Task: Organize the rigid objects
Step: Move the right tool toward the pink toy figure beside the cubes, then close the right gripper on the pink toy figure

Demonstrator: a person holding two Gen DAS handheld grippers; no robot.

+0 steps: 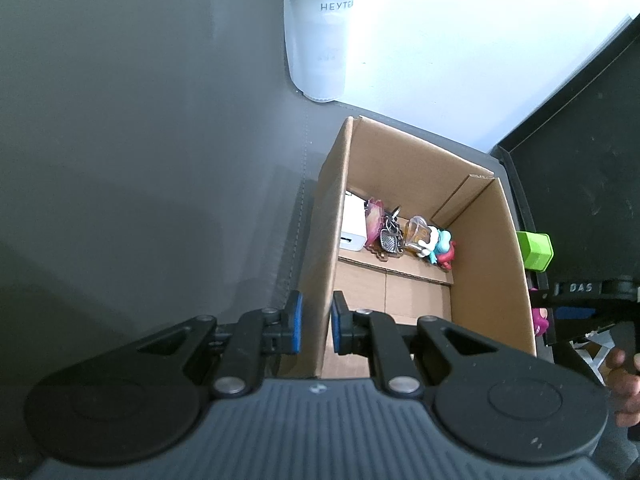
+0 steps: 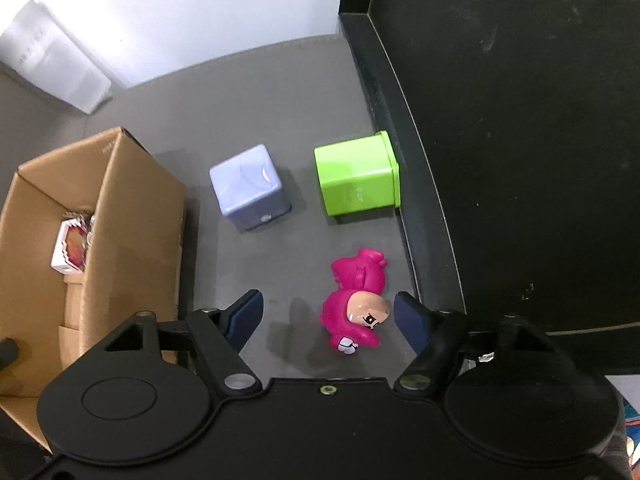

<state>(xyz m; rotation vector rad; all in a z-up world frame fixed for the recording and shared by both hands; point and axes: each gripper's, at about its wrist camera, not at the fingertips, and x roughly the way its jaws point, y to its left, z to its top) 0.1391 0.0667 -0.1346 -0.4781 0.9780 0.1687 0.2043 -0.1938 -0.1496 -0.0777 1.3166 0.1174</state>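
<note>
My left gripper is shut on the left wall of an open cardboard box, one blue pad on each side of the wall. Inside the box lie a white charger, keys, a small clear bottle and a blue and red figure. In the right wrist view a pink toy figure lies on the dark mat. My right gripper is open just above it; the figure's head sits between the fingers, close to the right pad, with no pad pressing on it.
A lilac cube and a green box stand beyond the pink figure. The cardboard box is to the left, a black panel borders the right. A white cup stands behind the box. A hand shows at the right edge.
</note>
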